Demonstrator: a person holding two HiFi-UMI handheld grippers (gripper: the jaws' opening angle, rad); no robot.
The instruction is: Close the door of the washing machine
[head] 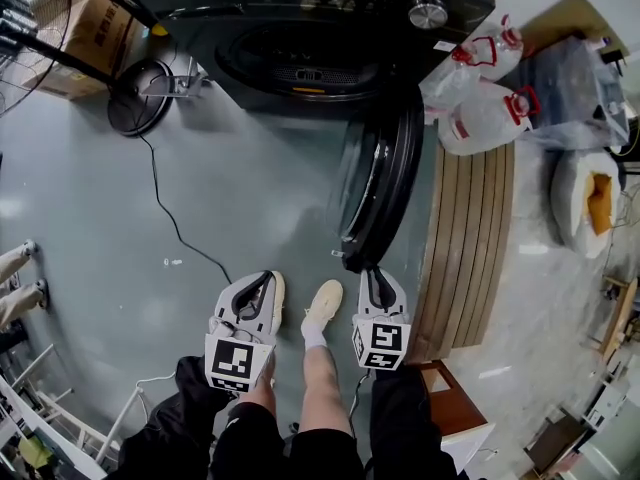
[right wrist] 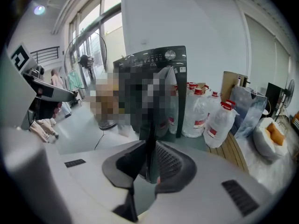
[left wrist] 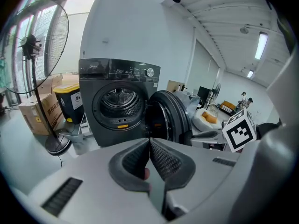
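Observation:
The dark grey washing machine (head: 310, 28) stands at the top of the head view with its drum open. Its round door (head: 380, 183) swings out toward me, edge on. My right gripper (head: 372, 276) is at the door's near rim. In the right gripper view the jaws (right wrist: 150, 146) are closed with the thin dark door edge (right wrist: 150, 120) pinched between the pads. My left gripper (head: 262, 280) hangs to the left over the bare floor, apart from the door. Its jaws (left wrist: 149, 144) meet at the tip with nothing between them. Beyond them stand the machine (left wrist: 117, 101) and the door (left wrist: 168, 118).
A floor fan's base (head: 140, 93) and its cable (head: 170, 218) lie left of the machine, beside cardboard boxes (head: 85, 28). Water jugs (head: 480, 108) and a wooden pallet (head: 470, 248) sit right of the door. My shoe (head: 322, 308) is between the grippers.

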